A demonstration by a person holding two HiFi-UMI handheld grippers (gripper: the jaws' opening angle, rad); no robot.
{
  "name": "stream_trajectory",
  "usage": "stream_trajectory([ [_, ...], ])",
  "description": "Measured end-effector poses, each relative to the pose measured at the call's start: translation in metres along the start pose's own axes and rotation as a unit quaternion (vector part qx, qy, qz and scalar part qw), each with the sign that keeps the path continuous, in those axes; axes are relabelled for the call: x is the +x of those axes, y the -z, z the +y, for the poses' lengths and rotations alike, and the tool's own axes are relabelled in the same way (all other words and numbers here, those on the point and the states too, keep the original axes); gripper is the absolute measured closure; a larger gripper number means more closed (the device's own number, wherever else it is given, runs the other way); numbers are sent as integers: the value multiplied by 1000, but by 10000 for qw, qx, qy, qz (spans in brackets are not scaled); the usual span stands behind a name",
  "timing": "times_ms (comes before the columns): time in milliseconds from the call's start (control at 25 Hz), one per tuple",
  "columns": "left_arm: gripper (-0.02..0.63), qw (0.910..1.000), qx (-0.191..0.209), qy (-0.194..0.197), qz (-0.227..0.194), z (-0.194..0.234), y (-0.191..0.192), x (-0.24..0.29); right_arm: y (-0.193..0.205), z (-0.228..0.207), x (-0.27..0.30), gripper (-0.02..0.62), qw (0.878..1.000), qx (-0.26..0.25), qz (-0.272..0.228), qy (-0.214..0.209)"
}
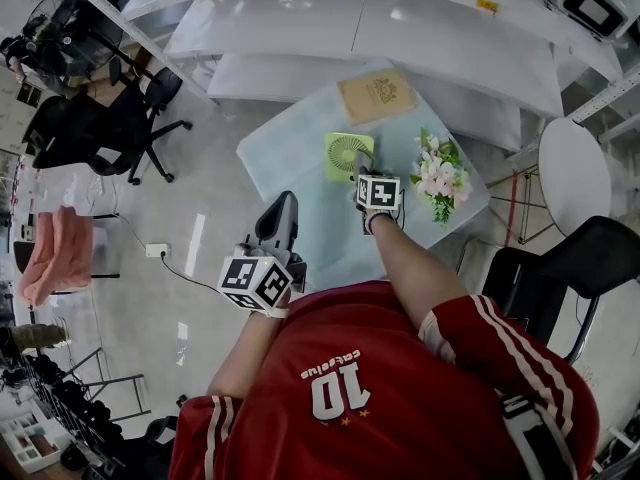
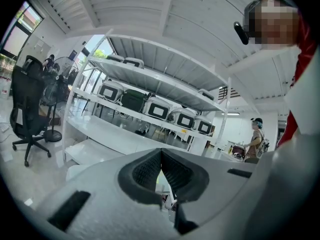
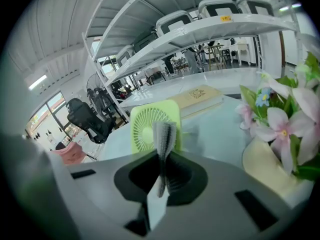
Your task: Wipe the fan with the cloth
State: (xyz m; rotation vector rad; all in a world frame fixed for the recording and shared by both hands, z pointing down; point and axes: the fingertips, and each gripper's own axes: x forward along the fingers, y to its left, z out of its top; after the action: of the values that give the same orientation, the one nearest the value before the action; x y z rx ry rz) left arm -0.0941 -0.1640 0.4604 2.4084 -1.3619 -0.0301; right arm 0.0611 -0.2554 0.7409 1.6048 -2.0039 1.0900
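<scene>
A small green square fan stands upright on the pale table, and the right gripper view has it dead ahead. My right gripper hovers just in front of it over the table, with its thin jaws pressed together and nothing between them. My left gripper is held at the table's near-left edge and points up and away, toward white shelves. Its jaws meet at the tip and are empty. A pink cloth hangs far off to the left, also seen in the right gripper view.
A tan book lies behind the fan. Pink and white flowers stand at the table's right, close to my right gripper. Long white shelves run behind. A black office chair is at the left, another black chair at the right.
</scene>
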Motion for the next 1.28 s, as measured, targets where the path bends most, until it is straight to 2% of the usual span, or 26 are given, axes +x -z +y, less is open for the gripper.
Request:
stream_trajectory([
  [1280,600,9996,-39,273,46,-20,7,0,9,-26,-23,578,9993,166,-144,304],
])
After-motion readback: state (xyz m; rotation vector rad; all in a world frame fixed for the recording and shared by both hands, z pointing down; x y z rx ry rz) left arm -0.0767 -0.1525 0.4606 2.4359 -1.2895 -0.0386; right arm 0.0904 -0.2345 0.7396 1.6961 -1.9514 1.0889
